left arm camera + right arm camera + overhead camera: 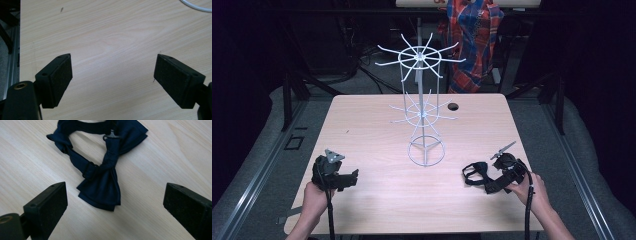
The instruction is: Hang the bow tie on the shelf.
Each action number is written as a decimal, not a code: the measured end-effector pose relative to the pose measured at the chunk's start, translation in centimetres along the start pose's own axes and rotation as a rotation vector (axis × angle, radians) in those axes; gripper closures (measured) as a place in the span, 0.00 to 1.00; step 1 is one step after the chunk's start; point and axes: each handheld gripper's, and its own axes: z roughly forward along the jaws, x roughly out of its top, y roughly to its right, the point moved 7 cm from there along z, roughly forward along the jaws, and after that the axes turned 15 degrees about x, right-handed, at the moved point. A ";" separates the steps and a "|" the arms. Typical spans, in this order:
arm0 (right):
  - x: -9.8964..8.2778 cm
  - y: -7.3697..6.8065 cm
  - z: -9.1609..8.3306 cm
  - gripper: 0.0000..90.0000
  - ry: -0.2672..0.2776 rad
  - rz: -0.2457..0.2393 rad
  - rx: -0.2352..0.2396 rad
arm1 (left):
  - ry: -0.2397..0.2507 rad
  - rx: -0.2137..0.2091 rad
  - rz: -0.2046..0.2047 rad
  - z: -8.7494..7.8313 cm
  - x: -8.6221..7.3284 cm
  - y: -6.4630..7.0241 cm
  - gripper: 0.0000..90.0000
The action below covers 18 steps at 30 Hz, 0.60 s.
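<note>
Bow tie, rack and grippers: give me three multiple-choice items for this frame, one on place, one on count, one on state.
1. Where does the bow tie lie?
A. on the rack
B. on the table before the right gripper
C. on the floor

2. How many rings of hooks has the wire rack?
A. one
B. two
C. four

3. The left gripper is:
A. open, empty
B. shut on the bow tie
C. shut on the rack

Key: 1 B, it lies flat on the wood between the right jaws; 2 B, an upper and a lower ring; 3 A, bare table between its jaws.
</note>
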 end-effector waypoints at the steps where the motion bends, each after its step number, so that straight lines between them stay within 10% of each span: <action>1: 0.1 -0.1 0.1 0.06 -0.003 -0.001 0.002 | 0.000 0.000 0.000 0.0 0.0 0.0 0.17; 18: 2.2 -0.5 2.3 0.15 -0.017 -0.013 0.021 | -0.006 0.000 0.011 0.1 0.0 0.2 0.17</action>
